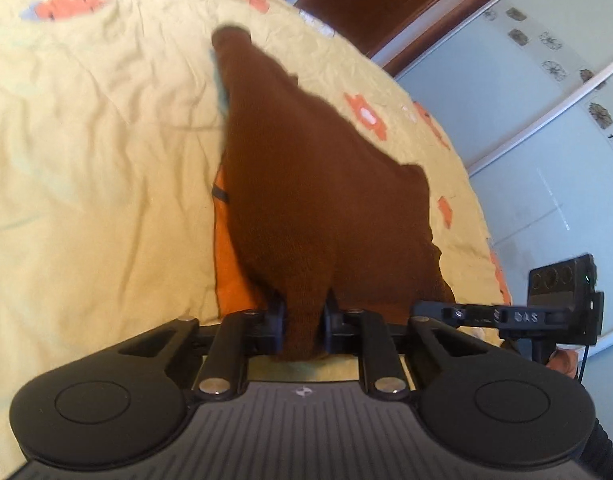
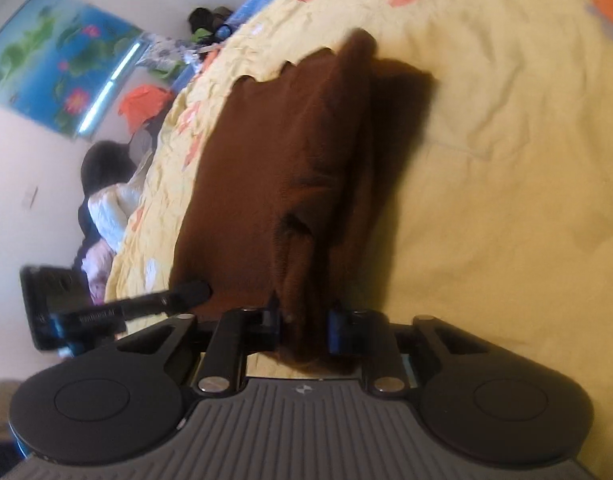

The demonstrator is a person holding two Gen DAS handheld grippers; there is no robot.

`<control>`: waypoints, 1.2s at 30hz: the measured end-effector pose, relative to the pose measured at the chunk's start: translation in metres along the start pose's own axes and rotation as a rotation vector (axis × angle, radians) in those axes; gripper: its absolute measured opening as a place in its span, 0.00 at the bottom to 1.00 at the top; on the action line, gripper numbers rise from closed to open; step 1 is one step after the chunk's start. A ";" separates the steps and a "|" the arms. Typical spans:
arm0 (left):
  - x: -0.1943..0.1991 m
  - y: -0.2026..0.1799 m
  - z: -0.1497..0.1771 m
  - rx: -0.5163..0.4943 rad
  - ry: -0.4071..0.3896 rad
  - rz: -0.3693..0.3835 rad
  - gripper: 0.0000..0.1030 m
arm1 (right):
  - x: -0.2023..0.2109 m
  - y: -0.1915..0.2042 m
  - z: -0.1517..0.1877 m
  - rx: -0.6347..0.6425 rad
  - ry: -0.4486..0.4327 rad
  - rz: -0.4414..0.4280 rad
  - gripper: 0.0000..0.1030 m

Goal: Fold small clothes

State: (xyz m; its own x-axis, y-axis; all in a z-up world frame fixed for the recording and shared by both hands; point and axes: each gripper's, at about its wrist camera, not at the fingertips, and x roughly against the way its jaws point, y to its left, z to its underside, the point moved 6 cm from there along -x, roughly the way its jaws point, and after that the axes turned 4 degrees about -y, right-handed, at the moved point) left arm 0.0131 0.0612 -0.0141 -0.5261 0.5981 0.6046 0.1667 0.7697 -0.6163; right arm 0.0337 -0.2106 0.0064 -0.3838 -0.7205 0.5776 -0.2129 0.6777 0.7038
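The right tongs (image 2: pixel 304 326) pinch a bunched fold of a brown knitted garment (image 2: pixel 274 168), which stretches away from them across a yellow bedspread (image 2: pixel 506 160) printed with orange flowers. The other tongs' black tip (image 2: pixel 190 292) touches the garment's near left edge. A lotus poster (image 2: pixel 58 60) hangs on the wall at left.

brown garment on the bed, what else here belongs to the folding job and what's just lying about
In the job:
brown garment
left claw, shut on it
right claw, shut on it
bedspread, the work surface

Lying about:
orange cloth under the garment
poster
clothes pile beside the bed
wardrobe
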 end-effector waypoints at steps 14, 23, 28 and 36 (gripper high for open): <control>0.038 -0.053 -0.013 -0.404 -0.210 -0.175 0.71 | 0.037 -0.002 -0.061 -0.033 -0.257 0.090 0.75; -0.025 -0.060 0.027 -0.704 -0.119 -0.288 0.73 | -0.018 -0.046 -0.081 0.042 -0.188 0.227 0.05; -0.009 -0.069 -0.013 -0.629 -0.191 -0.263 0.72 | 0.000 -0.010 -0.091 0.125 -0.273 0.274 0.29; -0.078 -0.062 -0.038 -0.632 -0.092 -0.360 0.74 | -0.091 0.039 -0.127 0.130 -0.086 0.154 0.53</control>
State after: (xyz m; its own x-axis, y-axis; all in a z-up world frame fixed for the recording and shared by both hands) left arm 0.0753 -0.0242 -0.0039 -0.7024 0.2841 0.6526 0.4049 0.9136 0.0381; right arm 0.1740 -0.1368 0.0338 -0.4952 -0.5951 0.6329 -0.2576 0.7963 0.5473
